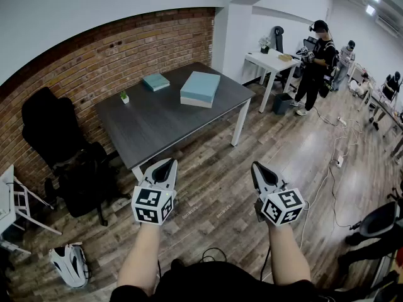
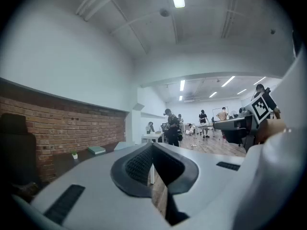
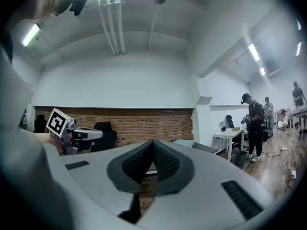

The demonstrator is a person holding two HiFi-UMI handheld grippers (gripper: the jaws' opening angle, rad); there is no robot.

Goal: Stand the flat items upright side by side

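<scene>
On the dark grey table [image 1: 157,121] lie two flat teal items: a thick large book [image 1: 201,88] near the right end and a smaller book [image 1: 155,82] toward the brick wall. Both lie flat and apart. My left gripper [image 1: 165,164] and right gripper [image 1: 257,167] hover over the wooden floor, well short of the table, both shut and empty. In the left gripper view the jaws [image 2: 152,145] meet at the tips, with the small book [image 2: 97,150] far off. The right gripper view shows its jaws [image 3: 153,143] pressed together too.
A tiny potted plant [image 1: 124,97] stands at the table's back left. A black office chair [image 1: 66,156] sits left of the table. A white helmet [image 1: 69,264] lies on the floor. Several people [image 1: 318,58] stand near white desks [image 1: 271,61] at the far right; cables trail across the floor.
</scene>
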